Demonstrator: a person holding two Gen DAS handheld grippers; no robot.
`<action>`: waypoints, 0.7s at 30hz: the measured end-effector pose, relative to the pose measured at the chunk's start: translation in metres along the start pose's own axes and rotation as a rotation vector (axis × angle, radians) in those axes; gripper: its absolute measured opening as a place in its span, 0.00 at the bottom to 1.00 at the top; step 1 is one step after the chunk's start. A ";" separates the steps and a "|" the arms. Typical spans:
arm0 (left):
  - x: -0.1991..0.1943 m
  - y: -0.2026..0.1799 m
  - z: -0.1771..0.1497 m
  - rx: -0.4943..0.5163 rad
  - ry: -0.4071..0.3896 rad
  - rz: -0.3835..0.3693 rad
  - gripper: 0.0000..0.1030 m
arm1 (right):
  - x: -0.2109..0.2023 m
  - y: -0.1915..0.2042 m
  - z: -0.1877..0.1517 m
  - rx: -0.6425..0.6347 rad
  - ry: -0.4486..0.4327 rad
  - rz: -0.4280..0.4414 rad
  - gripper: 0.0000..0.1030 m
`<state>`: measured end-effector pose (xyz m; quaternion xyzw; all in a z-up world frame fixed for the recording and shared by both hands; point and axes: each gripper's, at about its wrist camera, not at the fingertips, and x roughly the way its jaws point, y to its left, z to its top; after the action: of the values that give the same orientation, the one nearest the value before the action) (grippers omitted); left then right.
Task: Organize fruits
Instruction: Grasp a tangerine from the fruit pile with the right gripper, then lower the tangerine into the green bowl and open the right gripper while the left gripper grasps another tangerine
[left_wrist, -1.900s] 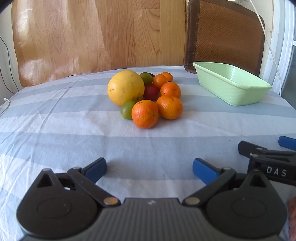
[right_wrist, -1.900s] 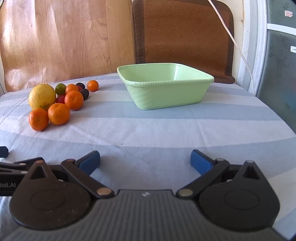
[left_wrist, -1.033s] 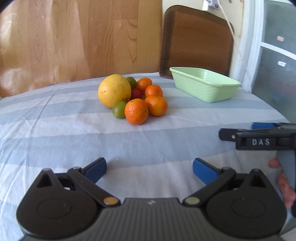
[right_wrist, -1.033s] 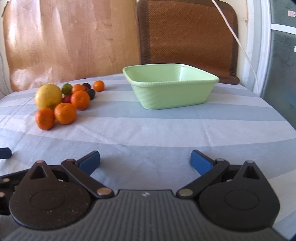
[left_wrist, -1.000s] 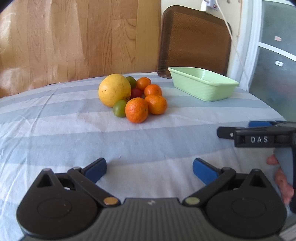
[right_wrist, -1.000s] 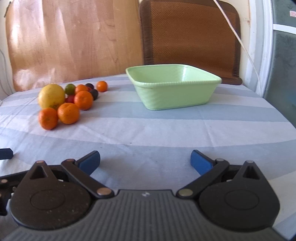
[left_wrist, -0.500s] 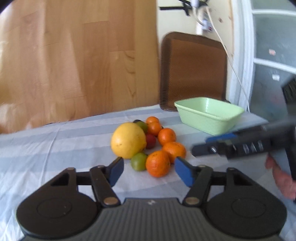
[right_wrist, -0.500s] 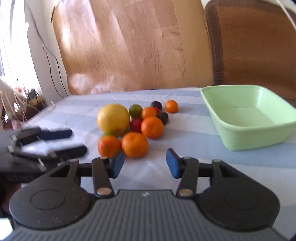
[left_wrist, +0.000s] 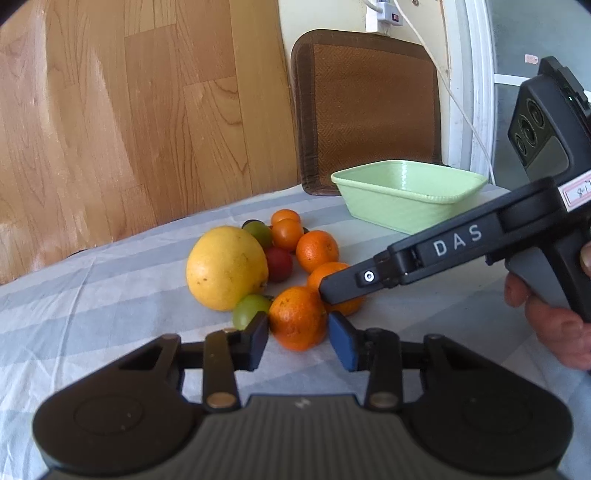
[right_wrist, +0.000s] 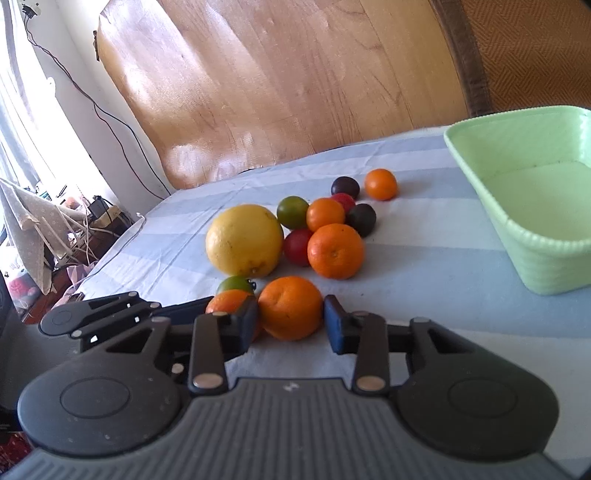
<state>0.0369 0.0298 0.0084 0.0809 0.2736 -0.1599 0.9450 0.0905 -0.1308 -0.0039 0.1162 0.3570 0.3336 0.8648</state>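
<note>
A pile of fruit lies on the striped cloth: a big yellow grapefruit (left_wrist: 226, 272) (right_wrist: 244, 245), several oranges, green, red and dark small fruits. My left gripper (left_wrist: 298, 339) has its blue pads closed against the nearest orange (left_wrist: 297, 317). My right gripper (right_wrist: 290, 322) has its pads closed against the neighbouring orange (right_wrist: 290, 306); it also shows in the left wrist view (left_wrist: 341, 286), partly behind the right gripper's finger. Both oranges rest on the cloth. The pale green dish (left_wrist: 408, 192) (right_wrist: 524, 206) stands empty at the right.
A brown woven chair back (left_wrist: 365, 110) stands behind the dish. A wooden board (left_wrist: 129, 110) leans behind the table. The table's left edge (right_wrist: 110, 251) drops to cables and clutter. A hand (left_wrist: 554, 325) holds the right gripper's handle.
Both grippers moved forward from the near table edge to the fruit pile, and their jaws narrowed from wide open onto one orange each.
</note>
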 end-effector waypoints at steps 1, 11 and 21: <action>-0.002 -0.001 0.001 -0.007 -0.006 -0.013 0.35 | -0.005 0.001 0.000 -0.006 -0.010 -0.008 0.39; 0.027 -0.048 0.068 0.002 -0.139 -0.178 0.30 | -0.076 -0.037 0.019 -0.042 -0.312 -0.236 0.39; 0.105 -0.089 0.098 -0.047 -0.041 -0.262 0.23 | -0.075 -0.090 0.026 0.016 -0.337 -0.459 0.40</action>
<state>0.1381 -0.1046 0.0280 0.0191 0.2661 -0.2774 0.9230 0.1135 -0.2468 0.0163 0.0928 0.2278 0.1022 0.9639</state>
